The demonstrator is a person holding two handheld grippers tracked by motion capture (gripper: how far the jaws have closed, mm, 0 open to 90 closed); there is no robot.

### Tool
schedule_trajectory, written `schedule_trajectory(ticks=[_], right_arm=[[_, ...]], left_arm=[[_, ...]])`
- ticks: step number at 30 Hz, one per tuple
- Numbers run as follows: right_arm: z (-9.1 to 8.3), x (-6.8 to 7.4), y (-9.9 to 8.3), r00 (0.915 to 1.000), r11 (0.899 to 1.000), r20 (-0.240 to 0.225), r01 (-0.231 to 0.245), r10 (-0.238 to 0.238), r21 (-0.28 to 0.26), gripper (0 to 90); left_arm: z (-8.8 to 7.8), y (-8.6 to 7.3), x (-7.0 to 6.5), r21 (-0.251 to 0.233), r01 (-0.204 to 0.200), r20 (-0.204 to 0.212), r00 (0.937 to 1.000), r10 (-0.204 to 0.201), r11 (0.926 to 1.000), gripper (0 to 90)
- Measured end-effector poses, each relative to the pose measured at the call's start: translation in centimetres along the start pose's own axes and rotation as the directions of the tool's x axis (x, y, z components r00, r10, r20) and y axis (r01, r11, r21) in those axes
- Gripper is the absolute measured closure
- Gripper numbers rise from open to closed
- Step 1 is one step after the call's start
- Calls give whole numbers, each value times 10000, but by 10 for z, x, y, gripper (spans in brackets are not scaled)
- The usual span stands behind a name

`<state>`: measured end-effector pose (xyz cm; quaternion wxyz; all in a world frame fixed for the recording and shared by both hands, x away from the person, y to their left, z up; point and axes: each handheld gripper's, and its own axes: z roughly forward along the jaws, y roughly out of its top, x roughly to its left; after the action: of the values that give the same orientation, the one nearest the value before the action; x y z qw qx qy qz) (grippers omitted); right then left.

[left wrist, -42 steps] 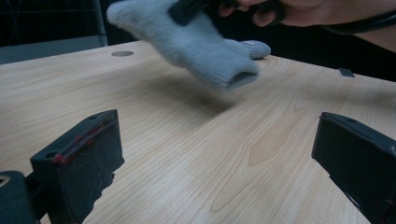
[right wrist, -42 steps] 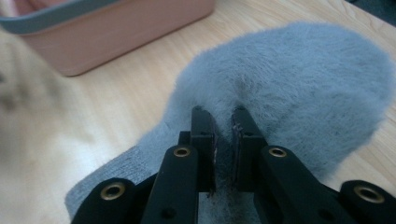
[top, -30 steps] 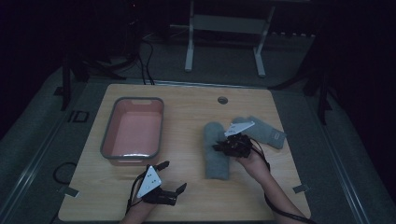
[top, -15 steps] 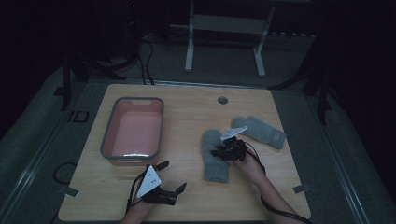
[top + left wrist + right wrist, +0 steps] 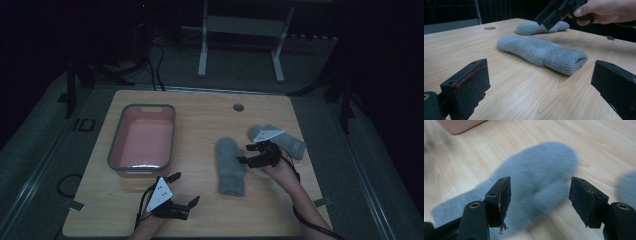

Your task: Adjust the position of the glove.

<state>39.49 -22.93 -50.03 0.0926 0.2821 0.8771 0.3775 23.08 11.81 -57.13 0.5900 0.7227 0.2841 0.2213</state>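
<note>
Your right gripper [image 5: 248, 154], jaws just opening and empty, hovers beside the near sock [image 5: 230, 165], which lies lengthwise toward you, left gripper [image 5: 186, 189] spread farther off.

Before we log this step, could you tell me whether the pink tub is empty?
Empty: the tub shows only its bare pink floor.
</note>
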Motion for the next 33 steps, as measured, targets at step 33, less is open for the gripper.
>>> schedule_trajectory(ticks=[33], right_arm=[[-19, -131, -37, 9857, 9790, 1669, -113, -233, 2033, 477]], left_arm=[[1, 0, -1, 40, -81, -23, 10000, 81, 10000, 21]])
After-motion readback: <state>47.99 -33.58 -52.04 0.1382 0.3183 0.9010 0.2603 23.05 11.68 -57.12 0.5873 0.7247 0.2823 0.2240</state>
